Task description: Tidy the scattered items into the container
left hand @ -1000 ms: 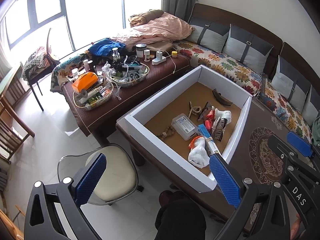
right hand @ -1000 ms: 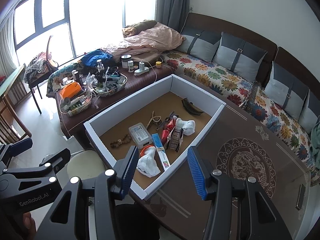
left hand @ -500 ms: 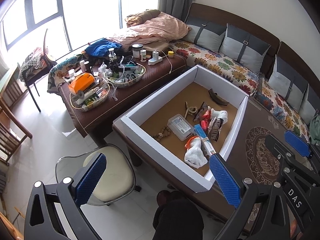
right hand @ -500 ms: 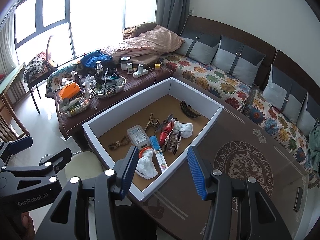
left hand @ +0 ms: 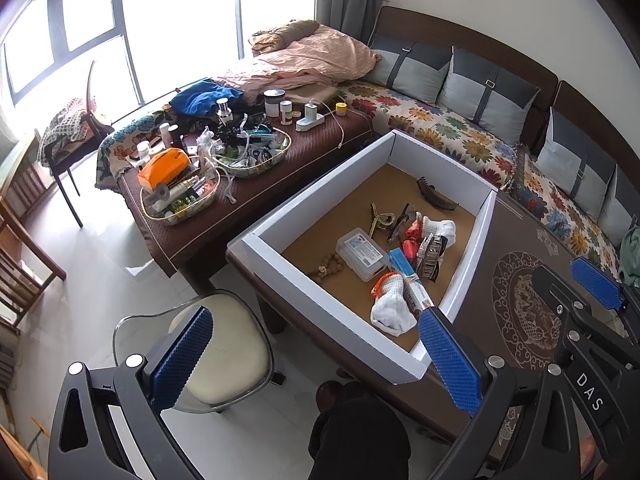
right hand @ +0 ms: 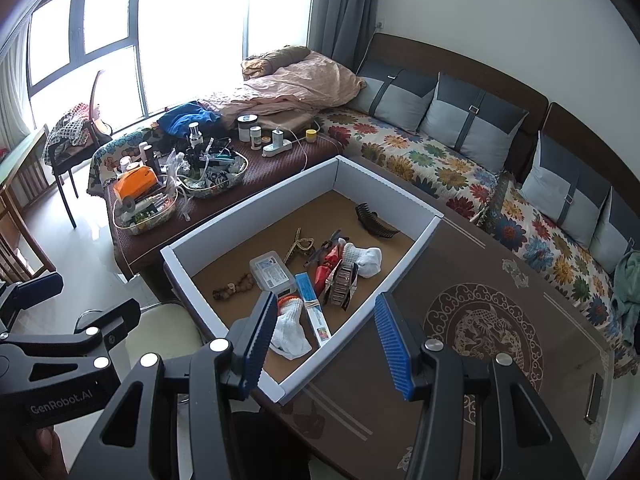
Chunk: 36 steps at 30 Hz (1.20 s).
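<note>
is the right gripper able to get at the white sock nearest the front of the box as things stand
Probably yes. The right gripper is open and empty, held above the near corner of the box. The white sock lies uncovered on the box floor just beyond its fingertips, with only the low wall between.

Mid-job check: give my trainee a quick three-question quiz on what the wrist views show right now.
1. True or false: the right gripper holds a sock.
2. Which lies nearest the box's far corner: A) the hair claw, B) the beads, C) the plastic case?
3. What is left on the brown table outside the box?

Key
1. False; both it and the left gripper are open and empty.
2. A.
3. Only a small dark item near its right edge; too small to identify.
</note>
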Available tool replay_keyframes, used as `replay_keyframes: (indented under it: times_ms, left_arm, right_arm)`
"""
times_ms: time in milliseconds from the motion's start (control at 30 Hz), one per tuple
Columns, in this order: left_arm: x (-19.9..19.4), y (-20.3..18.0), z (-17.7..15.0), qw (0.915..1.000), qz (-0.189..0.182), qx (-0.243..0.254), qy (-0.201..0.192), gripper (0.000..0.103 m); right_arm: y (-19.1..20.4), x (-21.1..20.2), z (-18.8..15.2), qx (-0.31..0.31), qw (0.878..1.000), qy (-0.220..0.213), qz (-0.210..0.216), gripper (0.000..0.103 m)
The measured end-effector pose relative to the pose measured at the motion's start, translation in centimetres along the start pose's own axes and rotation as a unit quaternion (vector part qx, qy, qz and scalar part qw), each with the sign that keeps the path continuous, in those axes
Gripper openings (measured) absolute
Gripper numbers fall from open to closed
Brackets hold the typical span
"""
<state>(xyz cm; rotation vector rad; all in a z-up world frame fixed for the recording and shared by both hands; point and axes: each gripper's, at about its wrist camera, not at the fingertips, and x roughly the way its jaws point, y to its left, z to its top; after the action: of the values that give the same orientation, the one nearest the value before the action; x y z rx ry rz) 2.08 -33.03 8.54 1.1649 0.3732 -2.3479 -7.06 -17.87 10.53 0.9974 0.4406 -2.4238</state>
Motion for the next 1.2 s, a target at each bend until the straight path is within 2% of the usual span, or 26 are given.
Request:
replay_keyframes:
  times_ms: [233, 433, 900, 1100, 1200]
  left_arm:
    - [-0.4, -0.2, 0.1, 0.9999, 0.009, 0.006, -0.008, 0.103]
    - [-0.3, -0.5, -0.1, 0.9998, 0.013, 0.010, -0.007, 0.103]
    - [-0.2, -0.7, -0.1, 0.9999, 0.012, 0.009, -0.007, 0.103]
    - [0.2, -0.9, -0.1, 0.9999, -0.012, 0.006, 0.008, 0.103]
    - [0.4, -0.9, -0.1, 0.9990, -0.042, 0.001, 0.016, 0.103]
  right_arm:
    - [0.0, -0.1, 0.0, 0.000, 1.000, -0.007, -0.003, 0.052]
    - [0.2, -0.7, 0.0, -0.011, 0.999, -0.024, -0.029, 0.052]
    - [0.7, -1.9, 0.4, -0.021, 0.997, -0.053, -0.051, 0.052]
    - [0.7, -1.4, 0.3, -0.021, 0.998, -0.046, -0.045, 0.052]
    - [0.7, -1.2, 0.2, -0.021, 0.998, -0.043, -0.043, 0.052]
